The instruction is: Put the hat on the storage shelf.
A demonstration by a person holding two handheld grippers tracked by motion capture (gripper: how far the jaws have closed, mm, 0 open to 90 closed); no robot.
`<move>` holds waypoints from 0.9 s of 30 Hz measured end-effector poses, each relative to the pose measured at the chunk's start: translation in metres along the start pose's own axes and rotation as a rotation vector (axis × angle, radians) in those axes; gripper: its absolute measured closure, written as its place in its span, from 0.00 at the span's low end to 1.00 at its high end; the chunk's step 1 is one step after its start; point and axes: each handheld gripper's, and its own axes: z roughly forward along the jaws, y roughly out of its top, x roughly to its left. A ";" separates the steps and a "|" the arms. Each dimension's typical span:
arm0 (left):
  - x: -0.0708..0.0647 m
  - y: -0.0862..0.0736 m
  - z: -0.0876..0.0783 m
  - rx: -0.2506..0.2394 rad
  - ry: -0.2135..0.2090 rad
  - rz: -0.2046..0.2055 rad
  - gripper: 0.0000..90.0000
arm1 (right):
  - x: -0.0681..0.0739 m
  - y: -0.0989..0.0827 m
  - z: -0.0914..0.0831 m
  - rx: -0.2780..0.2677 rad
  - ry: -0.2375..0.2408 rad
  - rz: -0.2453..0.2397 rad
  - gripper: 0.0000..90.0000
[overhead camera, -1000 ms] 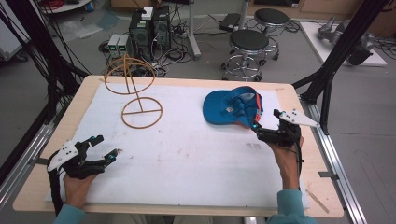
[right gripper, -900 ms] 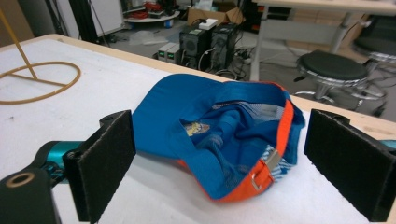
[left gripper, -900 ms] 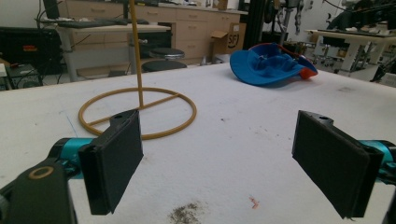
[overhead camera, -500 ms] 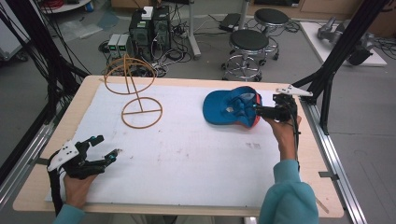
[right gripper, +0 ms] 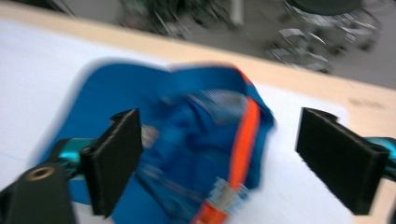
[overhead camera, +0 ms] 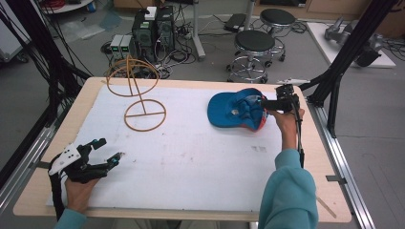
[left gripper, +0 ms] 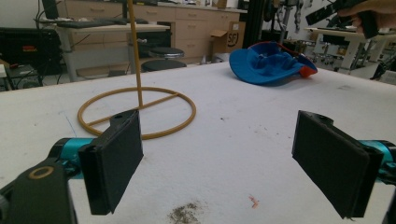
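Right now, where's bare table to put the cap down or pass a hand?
Widest bare stretch: the white mat between the left gripper, the wire stand and the blue cap. The near edge is also free. Crowded spot: far right corner, where the right gripper sits open over the cap.

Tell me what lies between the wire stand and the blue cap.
Nothing: in the high view, only bare white table cover separates the wire stand from the blue cap.

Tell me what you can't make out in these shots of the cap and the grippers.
- Blue cap, right gripper view: blurred, so the tag print is unreadable.
- Wire stand, left gripper view: its top is cut off by the frame's upper edge.
- Right gripper, high view: too small to tell whether its pads touch the cap.
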 end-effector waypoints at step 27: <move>-0.001 0.000 0.000 0.003 0.000 0.006 0.18 | -0.017 -0.023 0.055 0.159 -0.041 0.113 0.58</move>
